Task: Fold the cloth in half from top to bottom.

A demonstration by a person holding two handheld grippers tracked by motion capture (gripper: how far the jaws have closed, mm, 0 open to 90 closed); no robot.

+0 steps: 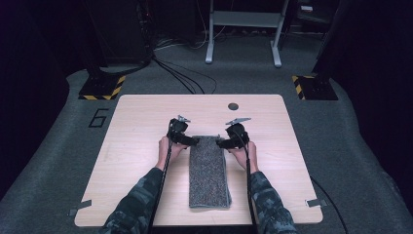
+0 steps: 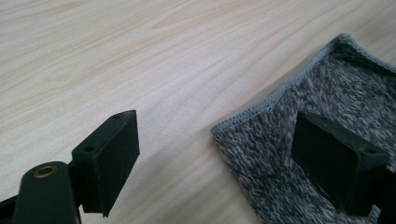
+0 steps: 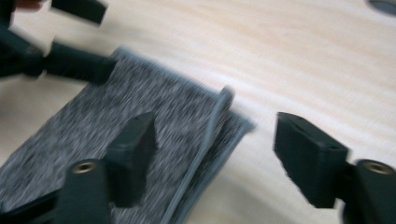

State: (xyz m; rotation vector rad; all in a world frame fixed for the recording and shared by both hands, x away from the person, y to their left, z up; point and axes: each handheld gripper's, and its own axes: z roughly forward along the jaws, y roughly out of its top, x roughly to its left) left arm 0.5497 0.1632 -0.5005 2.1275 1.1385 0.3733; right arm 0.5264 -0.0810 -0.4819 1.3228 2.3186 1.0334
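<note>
A grey flecked towel (image 1: 209, 170) lies folded into a long strip on the wooden table (image 1: 146, 117), running from the middle toward the front edge. My left gripper (image 1: 195, 141) is at its far left corner, open. In the left gripper view (image 2: 217, 128), one jaw hangs over bare wood and the other over the towel (image 2: 327, 93). My right gripper (image 1: 219, 144) is at the far right corner, open. Its jaws (image 3: 215, 128) stand astride the towel's layered hem (image 3: 177, 102), pressing on nothing. The left gripper (image 3: 107, 37) shows blurred at the upper left.
A round dark grommet (image 1: 233, 106) sits in the table behind the grippers. Beyond the table stand a metal frame (image 1: 243, 29) and two hazard-striped bases (image 1: 102, 87) (image 1: 314, 87) on grey carpet. Bare wood flanks the towel on both sides.
</note>
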